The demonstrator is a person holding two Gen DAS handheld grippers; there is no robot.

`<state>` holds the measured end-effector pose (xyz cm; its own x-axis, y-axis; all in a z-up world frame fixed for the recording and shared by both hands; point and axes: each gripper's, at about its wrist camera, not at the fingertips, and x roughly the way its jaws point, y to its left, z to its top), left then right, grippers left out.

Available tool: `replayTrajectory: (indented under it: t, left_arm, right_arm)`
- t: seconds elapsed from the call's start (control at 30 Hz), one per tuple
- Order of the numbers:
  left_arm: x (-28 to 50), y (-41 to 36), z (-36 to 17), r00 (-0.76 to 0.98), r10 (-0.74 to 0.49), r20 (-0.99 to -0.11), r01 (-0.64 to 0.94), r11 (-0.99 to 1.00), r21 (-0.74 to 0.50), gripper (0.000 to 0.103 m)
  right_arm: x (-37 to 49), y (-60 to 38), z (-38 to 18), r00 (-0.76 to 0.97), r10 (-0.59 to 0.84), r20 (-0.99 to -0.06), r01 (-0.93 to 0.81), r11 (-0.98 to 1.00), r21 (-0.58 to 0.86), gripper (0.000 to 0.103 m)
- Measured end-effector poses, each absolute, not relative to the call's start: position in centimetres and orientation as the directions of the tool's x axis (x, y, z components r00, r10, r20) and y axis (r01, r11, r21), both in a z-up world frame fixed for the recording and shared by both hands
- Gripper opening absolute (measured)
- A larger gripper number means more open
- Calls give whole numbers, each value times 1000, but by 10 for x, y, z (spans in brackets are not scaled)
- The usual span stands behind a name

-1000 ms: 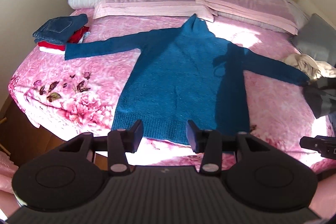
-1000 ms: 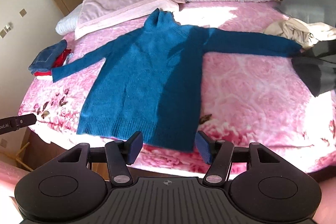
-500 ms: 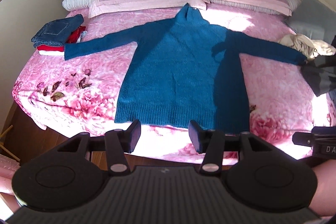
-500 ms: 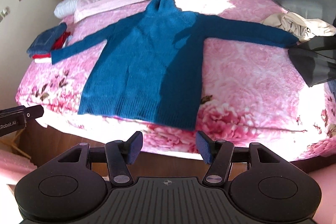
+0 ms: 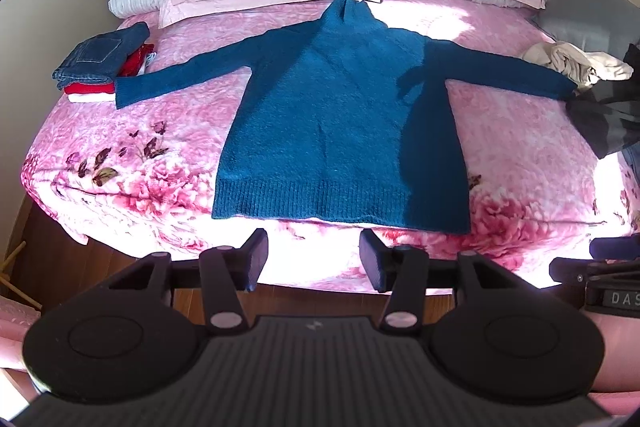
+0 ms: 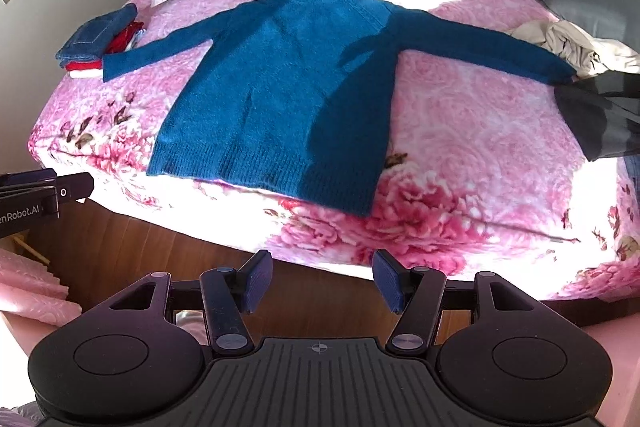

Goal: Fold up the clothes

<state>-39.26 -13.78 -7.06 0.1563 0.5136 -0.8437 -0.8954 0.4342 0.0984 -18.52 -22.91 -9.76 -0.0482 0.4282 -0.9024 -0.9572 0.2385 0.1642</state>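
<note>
Pink floral bed [image 5: 120, 163] fills both views, blue sweater [image 5: 340, 131] spread flat across it, sleeves out. Left gripper [image 5: 313, 259] released over the bed's edge; right gripper [image 6: 322, 281] likewise gaping, empty, and only its view shows wooden floor [image 6: 160, 247] beneath.

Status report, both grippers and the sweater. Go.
Left gripper open, right gripper open, both empty. Blue turtleneck sweater flat, sleeves spread. Right cuff touches unfolded clothes pile.
</note>
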Motion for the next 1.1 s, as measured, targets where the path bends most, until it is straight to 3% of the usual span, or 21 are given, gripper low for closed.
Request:
replayTrajectory:
  t: [1.1]
  left_arm:
    - [-387, -148, -74, 135, 515, -846, -898, 424, 114, 49]
  right_arm:
    - [-183, -228, -95, -56, 430, -901, -963, 214, 162, 59]
